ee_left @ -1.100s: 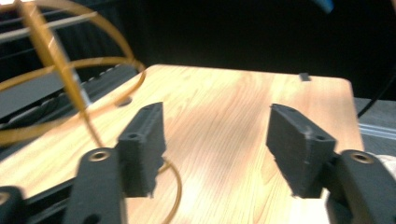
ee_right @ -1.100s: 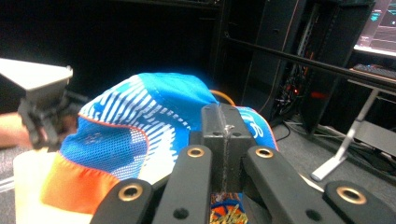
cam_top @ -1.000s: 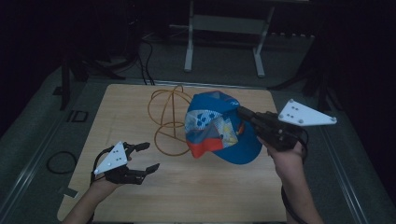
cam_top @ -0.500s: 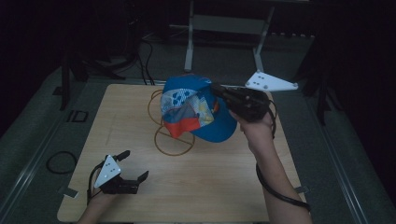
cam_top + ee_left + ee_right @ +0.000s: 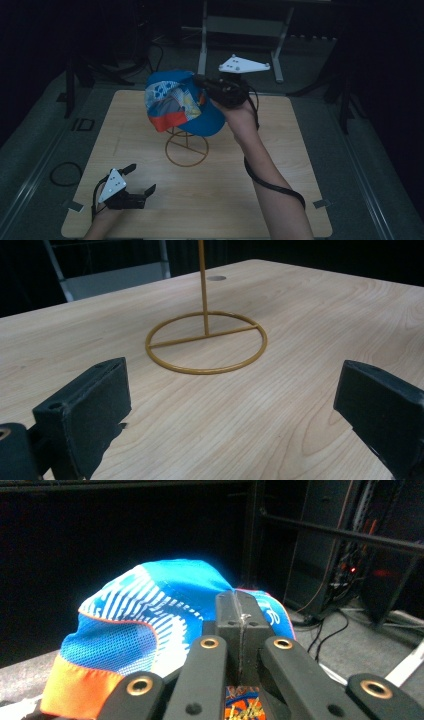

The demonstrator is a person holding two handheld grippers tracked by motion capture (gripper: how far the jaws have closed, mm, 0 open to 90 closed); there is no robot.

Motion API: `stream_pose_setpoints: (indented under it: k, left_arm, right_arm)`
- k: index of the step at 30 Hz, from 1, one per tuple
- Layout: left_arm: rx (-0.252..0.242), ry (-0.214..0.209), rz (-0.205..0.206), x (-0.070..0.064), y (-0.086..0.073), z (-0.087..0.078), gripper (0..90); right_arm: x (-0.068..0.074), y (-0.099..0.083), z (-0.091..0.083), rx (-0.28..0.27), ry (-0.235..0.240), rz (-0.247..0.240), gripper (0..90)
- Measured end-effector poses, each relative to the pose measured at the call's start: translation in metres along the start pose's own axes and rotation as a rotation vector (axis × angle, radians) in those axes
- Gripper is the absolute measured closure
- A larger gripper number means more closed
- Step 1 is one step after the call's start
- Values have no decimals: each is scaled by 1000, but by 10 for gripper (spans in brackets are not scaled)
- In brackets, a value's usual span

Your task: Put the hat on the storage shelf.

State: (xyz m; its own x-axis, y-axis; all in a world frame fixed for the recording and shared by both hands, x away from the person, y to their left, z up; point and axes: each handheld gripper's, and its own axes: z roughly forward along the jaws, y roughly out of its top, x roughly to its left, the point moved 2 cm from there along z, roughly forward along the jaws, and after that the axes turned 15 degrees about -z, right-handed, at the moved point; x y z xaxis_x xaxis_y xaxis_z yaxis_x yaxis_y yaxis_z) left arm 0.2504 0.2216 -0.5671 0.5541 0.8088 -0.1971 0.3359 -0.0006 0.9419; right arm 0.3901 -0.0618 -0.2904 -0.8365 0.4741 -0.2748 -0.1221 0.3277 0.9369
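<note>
A blue cap (image 5: 182, 102) with white patterned panels and an orange band hangs in the air above a gold wire stand (image 5: 186, 148) near the table's middle. My right gripper (image 5: 202, 82) is shut on the cap's back edge; in the right gripper view the jaws are pressed together over the cap (image 5: 150, 630). My left gripper (image 5: 141, 178) rests low at the table's front left, open, with nothing between its fingers. In the left gripper view the stand's ring base (image 5: 206, 342) and upright rod lie ahead of its spread jaws.
The light wooden table (image 5: 300, 165) sits on a dark floor. A grey metal frame (image 5: 240, 30) stands beyond the far edge. A black cable loop (image 5: 65, 173) lies on the floor at the left. The right gripper's cable (image 5: 272, 182) trails along the forearm.
My right gripper has carried the cap leftward and away, so it now hangs over the wire stand. My left gripper has drawn back toward the table's front left corner, still open.
</note>
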Motion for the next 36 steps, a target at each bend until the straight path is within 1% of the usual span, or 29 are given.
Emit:
stream_pose_setpoints:
  k: [1, 2, 3, 4, 5, 6, 8, 9, 10, 11, 12, 14, 15, 16, 21, 28, 36]
  left_arm:
    - [1, -1, -1, 0, -1, 1, 23]
    - [7, 1, 0, 0, -1, 1, 23]
    - [7, -2, -4, 0, -2, 1, 23]
    - [3, -8, -16, 0, -2, 1, 23]
    - [8, -5, -16, 1, -2, 1, 23]
    - [8, -3, -17, 2, -3, 0, 23]
    - [3, -7, -34, 4, -3, -1, 23]
    - [4, -6, -40, 5, -4, -1, 23]
    - [2, -6, -45, 6, -4, -2, 23]
    - [1, -8, -50, 7, -4, -2, 23]
    - [4, -8, -52, 8, -4, -2, 23]
    - [5, -12, -56, 8, -5, -2, 23]
    - [6, -13, -56, 8, -5, -2, 23]
    - [8, -15, -57, 8, -5, -2, 23]
    - [12, -20, -57, 7, -6, 0, 23]
    - [19, -22, -59, 7, -6, 1, 23]
    - [25, -25, -53, 5, -7, 3, 23]
  right_arm:
    - [0, -1, 6, 8, 2, 4, 900]
    - [0, -1, 6, 8, 2, 4, 900]
    - [1, -3, 16, 25, 10, 5, 900]
    - [1, -3, 16, 25, 10, 5, 900]
    - [2, -8, 27, 47, 16, 12, 900]
    - [2, -8, 27, 47, 16, 12, 900]
    - [5, -15, 39, 74, 31, 20, 900]
    - [6, -18, 42, 86, 30, 15, 900]
    - [6, -18, 42, 86, 30, 15, 900]
    - [7, -22, 46, 110, 28, 9, 900]
    - [7, -22, 46, 110, 28, 9, 900]
    - [8, -28, 50, 130, 30, 10, 900]
    - [8, -30, 50, 137, 32, 14, 900]
    - [7, -35, 51, 154, 36, 15, 900]
    - [7, -44, 46, 152, 47, 39, 900]
    - [13, -58, 35, 156, 59, 35, 900]
    - [18, -75, 29, 168, 64, 43, 900]
